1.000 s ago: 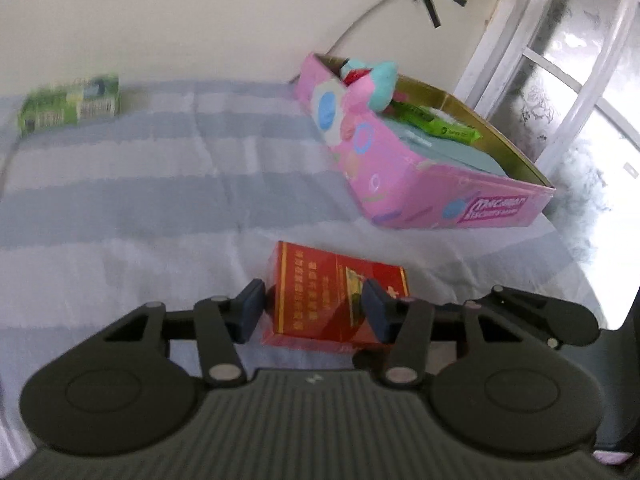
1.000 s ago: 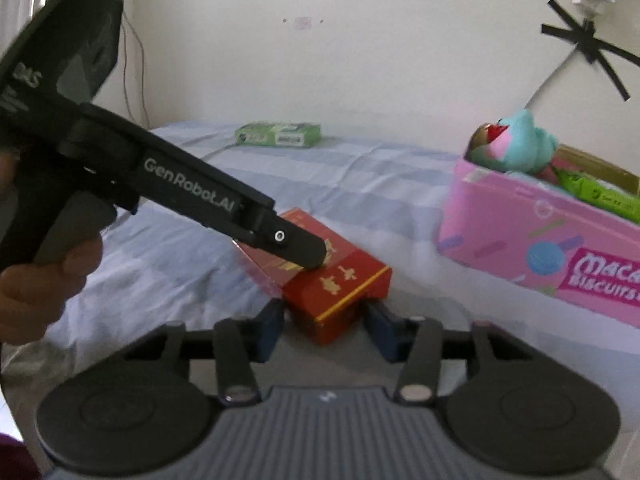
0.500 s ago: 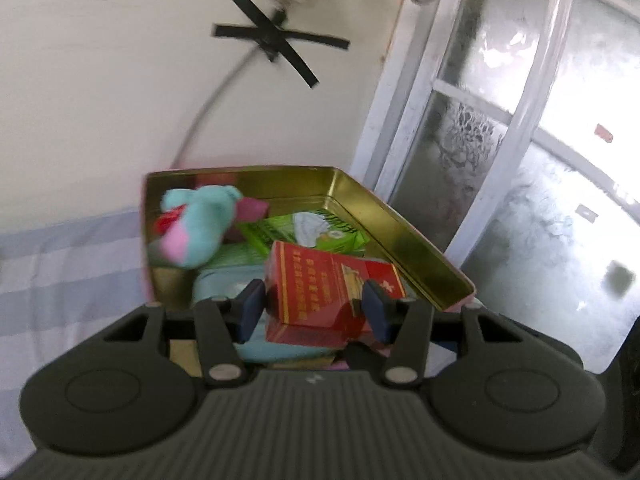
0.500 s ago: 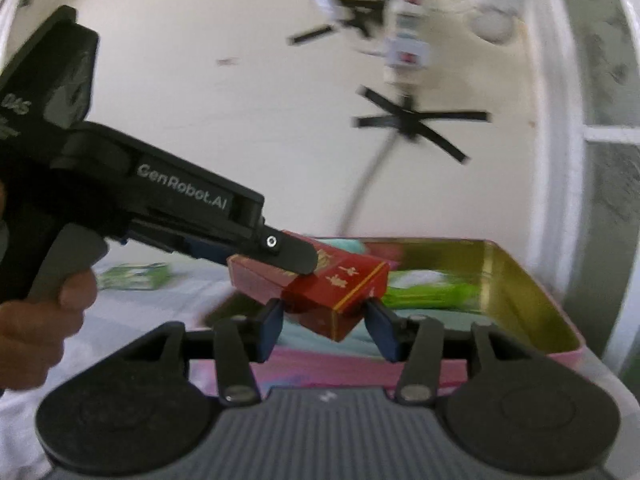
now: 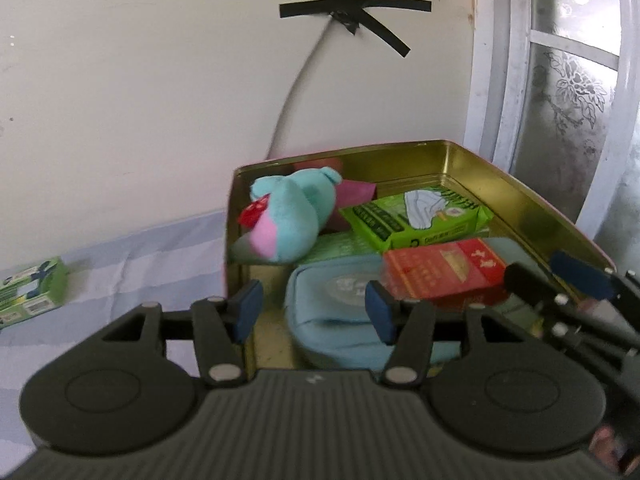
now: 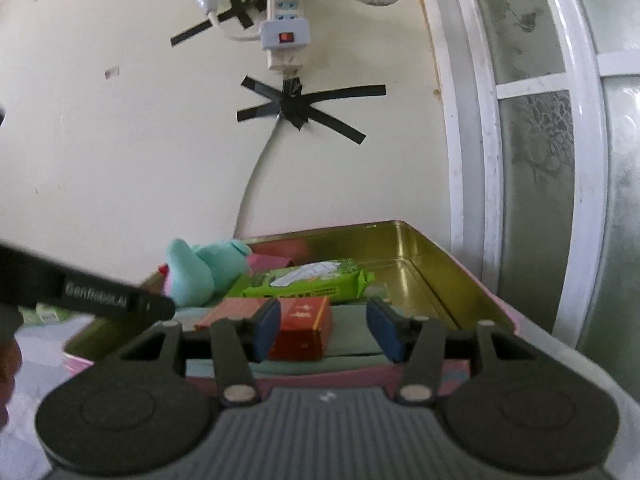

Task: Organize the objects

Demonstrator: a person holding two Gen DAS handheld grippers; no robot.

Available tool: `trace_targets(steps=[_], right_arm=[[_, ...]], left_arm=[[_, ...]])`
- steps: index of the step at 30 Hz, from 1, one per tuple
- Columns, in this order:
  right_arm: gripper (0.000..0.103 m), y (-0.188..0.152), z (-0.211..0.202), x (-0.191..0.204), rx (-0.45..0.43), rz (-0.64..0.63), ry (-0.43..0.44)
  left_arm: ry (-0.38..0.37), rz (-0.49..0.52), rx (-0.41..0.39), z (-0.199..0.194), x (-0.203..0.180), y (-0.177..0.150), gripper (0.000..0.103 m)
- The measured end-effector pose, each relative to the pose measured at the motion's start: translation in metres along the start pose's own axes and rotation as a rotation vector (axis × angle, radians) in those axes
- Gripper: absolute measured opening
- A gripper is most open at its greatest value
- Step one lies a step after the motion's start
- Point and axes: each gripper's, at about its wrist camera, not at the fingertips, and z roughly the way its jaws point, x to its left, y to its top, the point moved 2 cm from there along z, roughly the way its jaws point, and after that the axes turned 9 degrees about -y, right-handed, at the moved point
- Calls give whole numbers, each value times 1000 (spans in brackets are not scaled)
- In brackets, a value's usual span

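Reading "GenRobot.AI" on left claw (image 6: 158, 307).

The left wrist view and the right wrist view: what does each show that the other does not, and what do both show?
Only the left wrist view: the green box lying sharp on the striped cloth, and the round blue pouch. Only the right wrist view: the white power strip on the wall. Both: the gold-lined tin, the teal plush toy, the green tissue pack and the red box.

Tin (image 5: 532, 204): near half filled by pouch (image 5: 336, 304) and red box (image 5: 444, 272); plush (image 5: 288, 220) and green pack (image 5: 416, 220) crowd the middle. Bare floor along right wall. Striped cloth (image 5: 160, 264) left of tin open.
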Motion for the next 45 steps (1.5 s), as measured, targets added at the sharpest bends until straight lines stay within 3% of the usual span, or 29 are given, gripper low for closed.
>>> trace_targets(steps=[9, 21, 30, 40, 45], right_arm=[[55, 7, -32, 14, -15, 86, 70], [56, 6, -54, 78, 35, 28, 185], [58, -5, -58, 135, 80, -69, 264], [58, -33, -40, 185, 216, -144, 320], [58, -41, -42, 192, 231, -150, 304]], left_arm=[[25, 1, -24, -35, 17, -22, 64], [57, -56, -41, -65, 71, -49, 65], [133, -132, -23, -70, 135, -76, 68], [235, -302, 37, -58, 211, -116, 68], [250, -299, 5, -59, 215, -119, 72]])
